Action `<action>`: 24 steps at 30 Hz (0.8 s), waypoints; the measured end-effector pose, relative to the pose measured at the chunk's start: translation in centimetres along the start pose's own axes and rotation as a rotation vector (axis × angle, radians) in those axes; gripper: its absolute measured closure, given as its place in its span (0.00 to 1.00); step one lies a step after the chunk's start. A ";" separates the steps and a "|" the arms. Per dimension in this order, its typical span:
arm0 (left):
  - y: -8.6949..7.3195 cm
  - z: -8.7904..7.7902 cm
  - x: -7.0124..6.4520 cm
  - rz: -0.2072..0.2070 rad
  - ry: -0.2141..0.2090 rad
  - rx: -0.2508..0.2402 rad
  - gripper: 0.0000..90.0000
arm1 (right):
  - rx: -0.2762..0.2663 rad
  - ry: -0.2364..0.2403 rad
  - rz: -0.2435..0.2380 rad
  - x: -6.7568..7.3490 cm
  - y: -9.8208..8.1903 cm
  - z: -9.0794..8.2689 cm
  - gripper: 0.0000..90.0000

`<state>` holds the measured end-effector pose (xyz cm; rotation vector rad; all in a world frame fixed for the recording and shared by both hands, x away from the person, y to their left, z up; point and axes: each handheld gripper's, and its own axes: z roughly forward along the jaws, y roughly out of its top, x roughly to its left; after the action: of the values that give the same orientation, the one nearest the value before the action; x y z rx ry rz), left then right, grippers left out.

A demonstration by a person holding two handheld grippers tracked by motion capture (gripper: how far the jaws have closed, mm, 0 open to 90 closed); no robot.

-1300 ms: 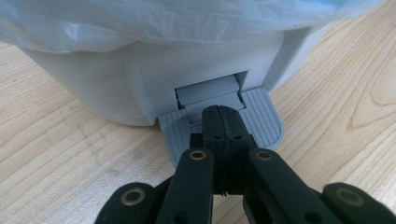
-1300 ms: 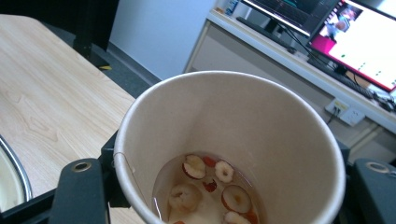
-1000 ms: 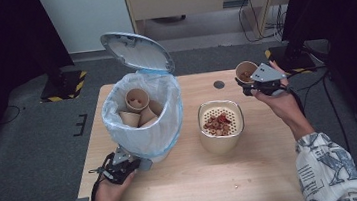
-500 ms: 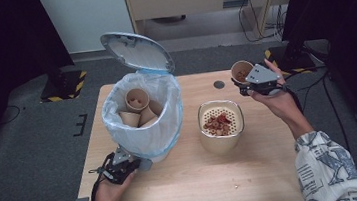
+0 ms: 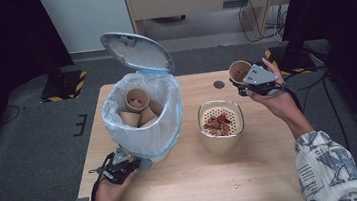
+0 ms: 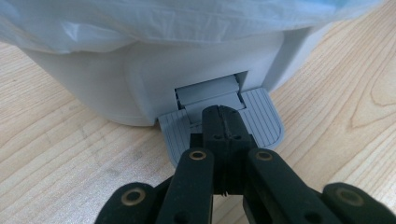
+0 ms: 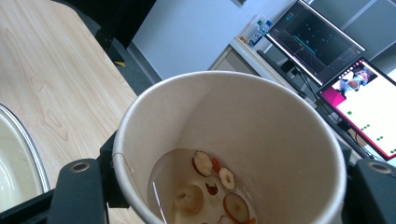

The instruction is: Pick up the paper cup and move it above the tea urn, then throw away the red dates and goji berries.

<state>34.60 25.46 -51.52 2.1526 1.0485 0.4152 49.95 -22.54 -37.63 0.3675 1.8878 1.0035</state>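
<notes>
Two jobs go on at once here. Our left gripper (image 6: 223, 140) has its jaws squeezed tight together with nothing between them, and they push down on the grey pedal (image 6: 261, 119) of the bin (image 5: 145, 134). That is why the lid (image 5: 136, 52) stands up. Our right gripper (image 5: 245, 87) has its jaws closed around a paper cup (image 7: 233, 154), held up over the far right corner of the bench (image 5: 275, 181). The cup holds water and fruit slices (image 7: 219, 184). We think it goes over the strainer bowl (image 5: 221, 126) first, so only the empty cup joins the used cups (image 5: 140, 109) in the bin. The cup hides the jaw tips.
</notes>
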 end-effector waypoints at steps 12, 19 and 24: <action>0.0 0.0 0.0 0.001 0.000 0.000 1.00 | -0.008 0.014 -0.020 0.4 0.5 0.0 0.32; 0.0 0.0 0.0 0.001 0.001 0.000 1.00 | -0.013 0.019 -0.045 0.7 0.9 0.1 0.32; 0.0 0.0 0.0 0.001 0.001 0.000 1.00 | -0.013 0.028 -0.074 1.1 1.0 0.1 0.32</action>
<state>34.60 25.45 -51.52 2.1534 1.0475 0.4164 49.36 -21.17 -37.49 0.2758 1.9056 0.9753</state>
